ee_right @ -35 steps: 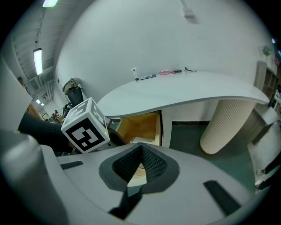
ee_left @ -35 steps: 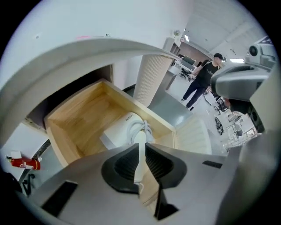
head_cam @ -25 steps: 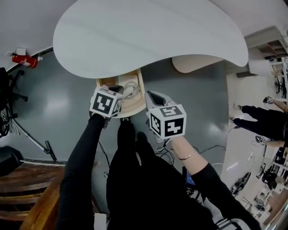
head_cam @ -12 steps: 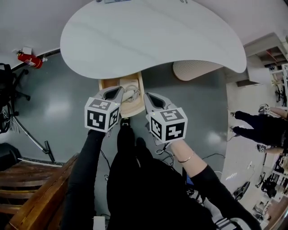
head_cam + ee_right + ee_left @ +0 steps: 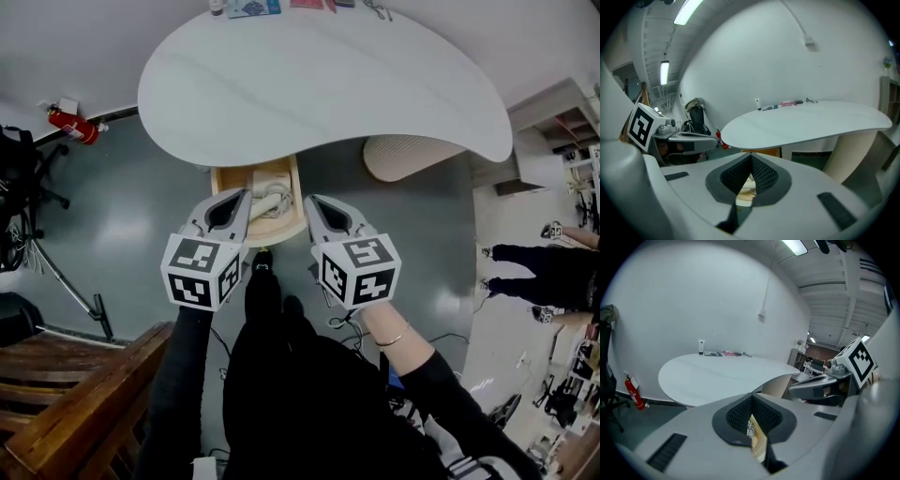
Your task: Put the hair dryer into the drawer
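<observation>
Two hand-held grippers are mine to manage here, and neither has hold of anything. The left hand-held gripper (image 5: 242, 197) has its jaws pressed fully together, with only air at the pads. The right hand-held gripper (image 5: 314, 204) is closed and empty in the same way.

The hair dryer (image 5: 266, 200) already lies inside the open drawer (image 5: 285, 233), which sticks out from under the white desk (image 5: 328, 84). Its pale cord (image 5: 273, 177) looks bundled toward the back of the drawer. I judge the placing itself done, so what remains is to come away cleanly and, if wanted, to push the drawer shut.

To do that well I would keep both pairs of jaws closed so nothing snags the cord. I would first check that no loop hangs over the wooden rim. Then I would press flat on the drawer front with the closed tips, evenly on both sides, so it slides in straight and does not jam. A slow push should keep the dryer from sliding about inside.

From the head view the dryer sits between my two tips and below them, touching neither. The left tip hangs over the drawer's near left part. The right tip is just beside its right wall. Each gripper view shows the pale dryer on the wood below the pads, well clear of them.
</observation>
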`<state>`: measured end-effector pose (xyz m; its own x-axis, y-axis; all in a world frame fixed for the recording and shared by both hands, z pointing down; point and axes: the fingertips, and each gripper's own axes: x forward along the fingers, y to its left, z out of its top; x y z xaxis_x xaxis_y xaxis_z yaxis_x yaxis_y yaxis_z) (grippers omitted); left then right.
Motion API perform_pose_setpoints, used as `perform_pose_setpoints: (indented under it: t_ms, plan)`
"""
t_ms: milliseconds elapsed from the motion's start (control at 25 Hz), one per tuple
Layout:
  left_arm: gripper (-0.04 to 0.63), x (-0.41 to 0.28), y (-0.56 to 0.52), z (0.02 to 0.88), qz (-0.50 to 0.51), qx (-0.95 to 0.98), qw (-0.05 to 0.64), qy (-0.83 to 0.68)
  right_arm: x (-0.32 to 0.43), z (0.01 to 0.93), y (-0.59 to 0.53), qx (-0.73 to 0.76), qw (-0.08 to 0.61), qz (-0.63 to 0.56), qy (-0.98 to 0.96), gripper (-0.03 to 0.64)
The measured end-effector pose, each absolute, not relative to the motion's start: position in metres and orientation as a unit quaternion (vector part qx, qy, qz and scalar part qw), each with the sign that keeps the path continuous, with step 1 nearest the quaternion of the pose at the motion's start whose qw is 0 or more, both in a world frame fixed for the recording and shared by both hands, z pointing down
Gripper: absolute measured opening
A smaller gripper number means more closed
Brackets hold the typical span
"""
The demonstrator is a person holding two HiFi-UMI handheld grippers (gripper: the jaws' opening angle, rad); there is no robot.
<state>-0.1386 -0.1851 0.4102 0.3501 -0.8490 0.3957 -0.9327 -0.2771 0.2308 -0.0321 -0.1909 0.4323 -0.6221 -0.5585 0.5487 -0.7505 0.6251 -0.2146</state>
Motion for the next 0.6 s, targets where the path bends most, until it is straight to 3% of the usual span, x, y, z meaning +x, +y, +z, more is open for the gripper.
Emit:
perform_pose_setpoints:
  t_ms: [600]
  plan:
    - [0.008, -0.138, -0.135, 0.357, 0.041, 0.773, 0.174, -0.609, -0.005, 0.372, -0.172, 0.378, 0.15, 0.187, -0.894, 0.001]
